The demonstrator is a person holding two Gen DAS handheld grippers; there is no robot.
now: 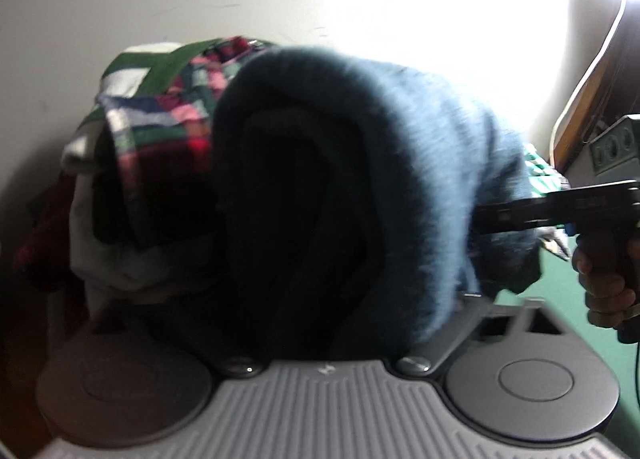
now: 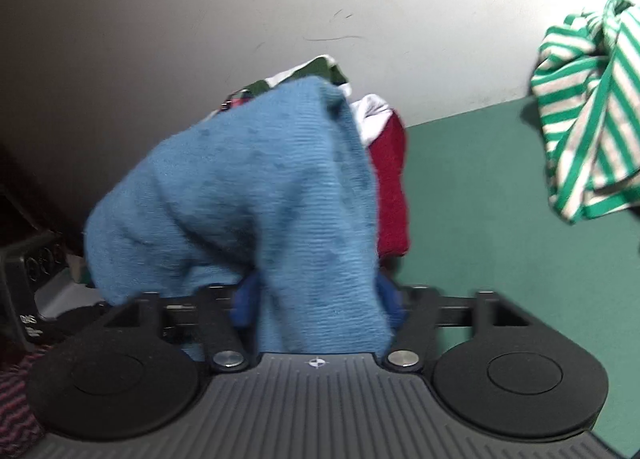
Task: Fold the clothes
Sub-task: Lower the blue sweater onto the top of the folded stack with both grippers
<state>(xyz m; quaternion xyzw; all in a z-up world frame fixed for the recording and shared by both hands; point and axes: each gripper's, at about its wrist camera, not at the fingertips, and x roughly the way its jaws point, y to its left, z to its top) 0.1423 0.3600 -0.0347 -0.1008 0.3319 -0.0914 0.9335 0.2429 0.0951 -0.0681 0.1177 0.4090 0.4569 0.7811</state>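
Right wrist: right hand-held gripper clamps blue knit.

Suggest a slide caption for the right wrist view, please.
Right gripper holds a blue knit garment above the green table, striped shirt beyond.

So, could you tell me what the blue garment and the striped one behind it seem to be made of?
Blue garment: looks like a soft knit, perhaps wool or acrylic; fine horizontal ribbing and a fuzzy, matt edge show. Striped garment: probably thin cotton jersey; it hangs in limp folds, matt, with green and off-white stripes. Neither fibre can be confirmed by eye.
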